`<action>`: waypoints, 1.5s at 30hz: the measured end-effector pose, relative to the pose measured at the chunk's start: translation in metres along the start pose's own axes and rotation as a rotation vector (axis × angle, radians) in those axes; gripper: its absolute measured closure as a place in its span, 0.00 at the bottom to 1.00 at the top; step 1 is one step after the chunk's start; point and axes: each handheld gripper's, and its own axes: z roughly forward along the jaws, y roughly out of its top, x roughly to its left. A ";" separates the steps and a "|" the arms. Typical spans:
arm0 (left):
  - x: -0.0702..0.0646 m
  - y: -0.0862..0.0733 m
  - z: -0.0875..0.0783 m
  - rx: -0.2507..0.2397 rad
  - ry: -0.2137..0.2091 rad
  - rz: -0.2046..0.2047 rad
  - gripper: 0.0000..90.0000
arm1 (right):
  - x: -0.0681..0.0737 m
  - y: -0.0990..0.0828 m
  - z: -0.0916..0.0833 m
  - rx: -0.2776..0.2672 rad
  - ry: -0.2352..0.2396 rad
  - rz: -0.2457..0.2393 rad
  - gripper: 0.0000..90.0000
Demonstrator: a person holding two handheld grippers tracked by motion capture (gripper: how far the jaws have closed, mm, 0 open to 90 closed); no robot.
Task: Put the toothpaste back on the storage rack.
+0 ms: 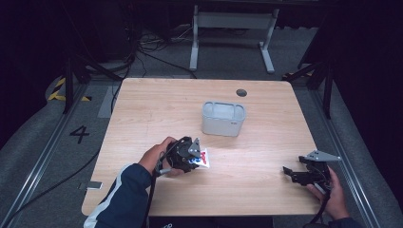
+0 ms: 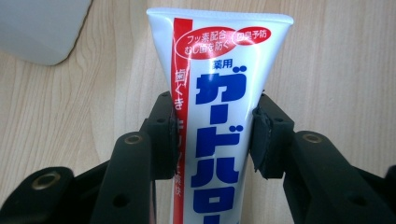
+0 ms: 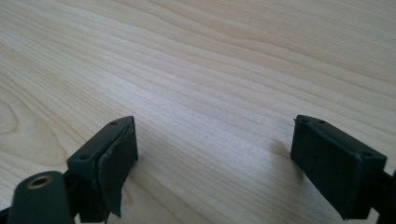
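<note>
A white toothpaste tube (image 2: 217, 93) with a red stripe and blue Japanese letters lies on the wooden table (image 1: 157, 104). My left gripper (image 2: 212, 137) is shut on it, one pad against each side of the tube. In the high view the tube (image 1: 203, 157) pokes out from under the left gripper (image 1: 190, 156), near the table's front middle. My right gripper (image 1: 297, 175) sits at the front right of the table. Its jaws stand wide apart over bare wood, with nothing between its fingertips (image 3: 116, 158).
A pale grey open bin (image 1: 223, 118) stands at the table's middle, just beyond the tube; its corner (image 2: 39, 28) shows at the upper left of the left gripper view. A dark round hole (image 1: 241, 92) marks the far side of the table.
</note>
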 end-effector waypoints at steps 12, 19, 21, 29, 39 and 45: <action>-0.001 -0.028 -0.023 -0.171 0.075 -0.112 0.69 | 0.000 0.000 0.000 0.000 0.000 0.001 0.17; 0.000 -0.036 -0.030 -0.215 0.095 -0.144 0.70 | 0.000 0.000 0.000 0.000 0.000 0.001 0.17; 0.000 -0.036 -0.031 -0.220 0.099 -0.152 0.71 | 0.000 0.000 0.000 0.000 0.000 0.001 0.17; 0.003 -0.036 -0.034 -0.284 0.116 -0.165 0.71 | 0.000 0.000 0.000 0.000 0.000 0.000 0.17; 0.011 -0.027 -0.041 -0.354 0.125 -0.184 0.72 | 0.000 0.000 0.000 0.000 0.000 0.001 0.17; 0.015 -0.020 -0.043 -0.395 0.128 -0.203 0.72 | 0.000 0.000 0.000 0.000 0.000 0.001 0.17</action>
